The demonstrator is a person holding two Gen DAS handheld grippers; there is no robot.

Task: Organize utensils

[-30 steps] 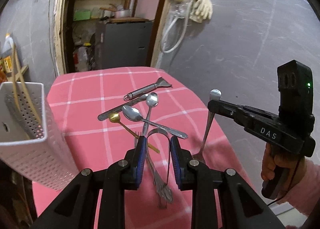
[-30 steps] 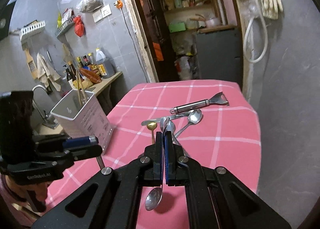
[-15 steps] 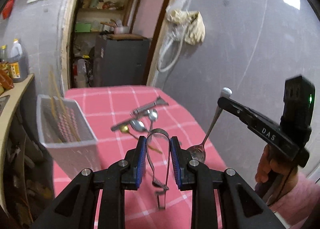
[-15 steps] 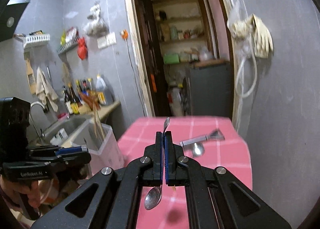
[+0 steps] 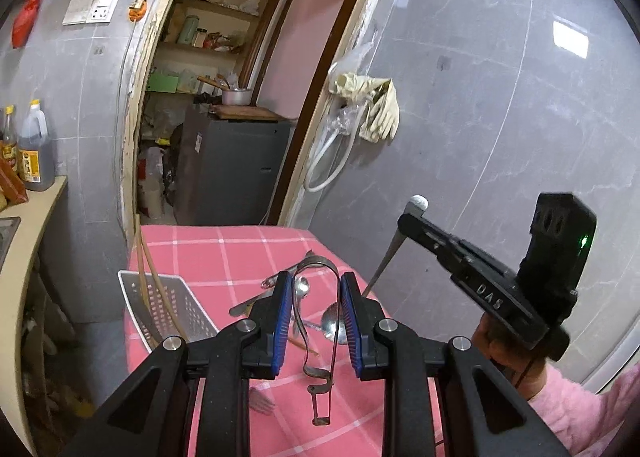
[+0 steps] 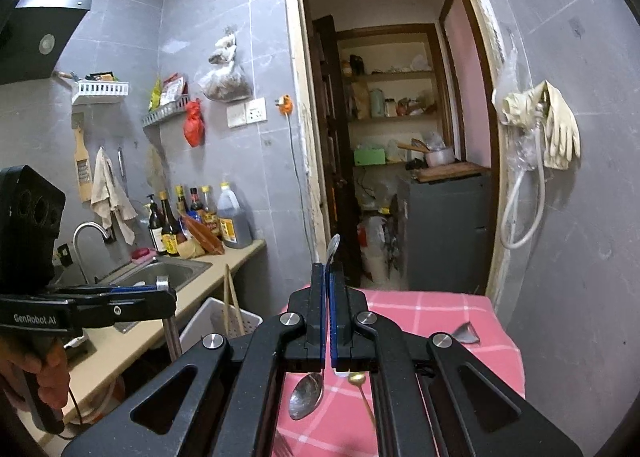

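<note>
Your left gripper (image 5: 316, 321) holds springy tongs (image 5: 318, 337) between half-spread fingers; your right gripper (image 6: 329, 321) pinches the slick, stiff spoon (image 6: 308, 399) mid-handle, likely to pivot.

Bench (image 5: 188, 253) under pink checked cloth. On it: white perforated basket (image 5: 168, 309) at left edge, loose steel utensils (image 5: 276, 289) mid-cloth, gold spoon (image 6: 358, 379).

We saw polished, shiny steel on the curved metal tongs (image 5: 320, 297) and on the silver spoon (image 6: 306, 401). The white perforated plastic utensil basket (image 5: 180, 305) looked matt, and the pink checked cloth on the table (image 5: 224, 253) looked soft and dull.
</note>
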